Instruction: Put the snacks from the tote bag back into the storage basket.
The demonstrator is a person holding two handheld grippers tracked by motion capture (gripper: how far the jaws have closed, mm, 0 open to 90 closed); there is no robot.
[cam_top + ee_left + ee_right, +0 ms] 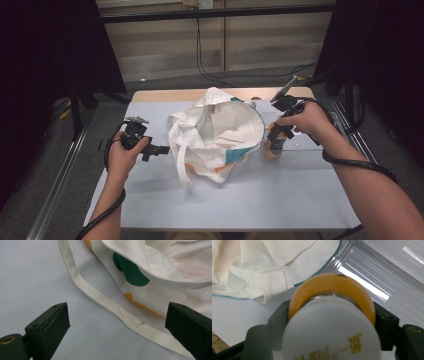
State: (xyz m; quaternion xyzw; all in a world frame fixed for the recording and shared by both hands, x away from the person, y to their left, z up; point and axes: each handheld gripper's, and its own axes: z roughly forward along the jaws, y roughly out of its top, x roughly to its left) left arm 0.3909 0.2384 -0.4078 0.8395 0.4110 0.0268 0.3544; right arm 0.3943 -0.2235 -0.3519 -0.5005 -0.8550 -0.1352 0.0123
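A white tote bag [215, 135] with teal and orange patches lies open-mouthed in the middle of the table. My left gripper [162, 150] hovers just left of it, jaws wide apart with nothing between them. In the left gripper view its jaws [117, 325] straddle the bag's strap [105, 300], which lies flat on the table below, beside the bag's wall [162, 277]. My right gripper [276, 137], to the right of the bag, is shut on an orange bottle [274, 147]. In the right gripper view the bottle [332, 287] with its white cap [329, 332] sits between the jaws [332, 320].
The pale grey table [250, 200] has free room in front of the bag. A clear plastic tray [374, 270] lies on the table under and beyond the bottle. Dark frame posts and curtains stand at both sides, with cables on the floor behind.
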